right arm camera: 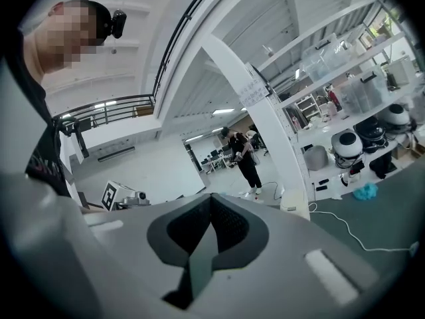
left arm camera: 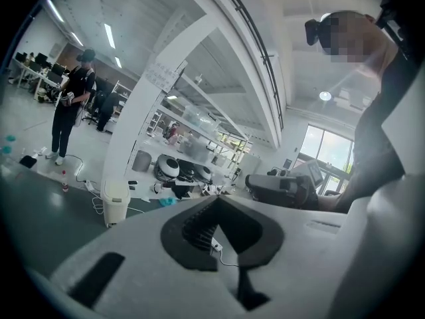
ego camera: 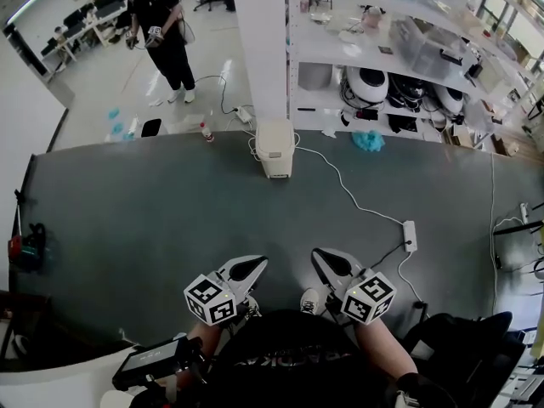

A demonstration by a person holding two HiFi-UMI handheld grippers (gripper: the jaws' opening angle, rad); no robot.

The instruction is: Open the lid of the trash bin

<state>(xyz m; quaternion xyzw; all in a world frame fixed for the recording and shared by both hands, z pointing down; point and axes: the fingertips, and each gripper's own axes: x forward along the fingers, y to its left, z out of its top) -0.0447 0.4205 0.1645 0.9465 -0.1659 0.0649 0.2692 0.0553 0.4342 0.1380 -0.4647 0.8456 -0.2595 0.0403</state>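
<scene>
The white trash bin [ego camera: 274, 147] stands on the dark grey floor mat at the foot of a white pillar, with its lid down. It also shows small in the left gripper view as the bin [left arm camera: 114, 210] and in the right gripper view as the bin [right arm camera: 294, 201]. Both grippers are held low near the person's body, well short of the bin. My left gripper [ego camera: 253, 264] points toward it, its jaws together with nothing between them [left arm camera: 216, 201]. My right gripper [ego camera: 322, 257] is beside it, likewise shut and empty [right arm camera: 211, 197].
A white cable runs from the bin to a power strip [ego camera: 410, 235] on the mat at the right. White shelves [ego camera: 399, 49] with appliances and boxes stand behind the bin. A person [ego camera: 161, 32] stands at the back left. A red and green tool [ego camera: 25, 249] lies at the mat's left edge.
</scene>
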